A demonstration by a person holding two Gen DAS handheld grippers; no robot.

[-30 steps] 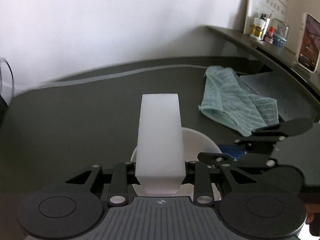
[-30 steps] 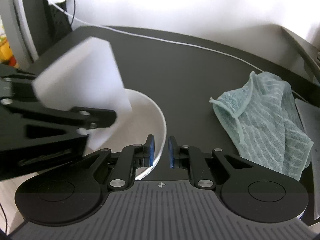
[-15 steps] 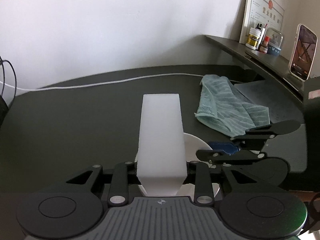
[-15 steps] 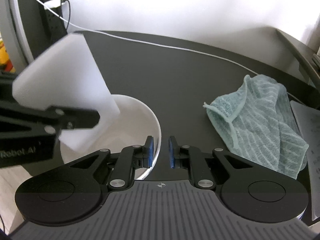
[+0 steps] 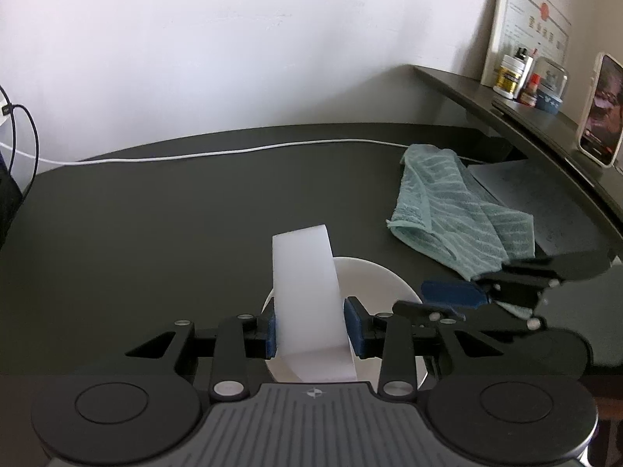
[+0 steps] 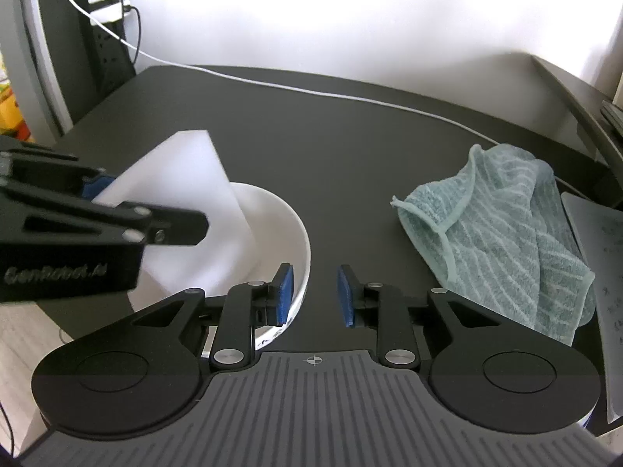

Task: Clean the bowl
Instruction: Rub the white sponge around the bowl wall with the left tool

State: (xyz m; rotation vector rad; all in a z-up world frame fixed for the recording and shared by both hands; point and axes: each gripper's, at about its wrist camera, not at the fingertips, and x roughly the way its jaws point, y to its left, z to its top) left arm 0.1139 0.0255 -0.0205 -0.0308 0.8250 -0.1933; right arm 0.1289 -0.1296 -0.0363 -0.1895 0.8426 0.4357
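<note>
A white bowl (image 6: 272,210) stands on the dark table (image 6: 350,148), near its front left edge. My left gripper (image 5: 311,327) is shut on a white sponge block (image 5: 305,284), whose lower end reaches down into the bowl (image 5: 381,280). In the right wrist view that sponge (image 6: 187,186) leans over the bowl's left half, held by the left gripper (image 6: 136,202). My right gripper (image 6: 314,295) is open, its fingers astride the bowl's near right rim, left pad inside, right pad outside. From the left wrist view the right gripper (image 5: 486,284) sits at the bowl's right side.
A teal striped towel (image 6: 498,225) lies crumpled to the right of the bowl, with a sheet of paper (image 6: 599,257) beyond it. A white cable (image 6: 350,97) runs along the table's back. A raised shelf (image 5: 506,116) at right carries small bottles and a phone.
The right gripper's fingers have spread apart at the bowl's rim. The sponge has tipped and gone lower into the bowl.
</note>
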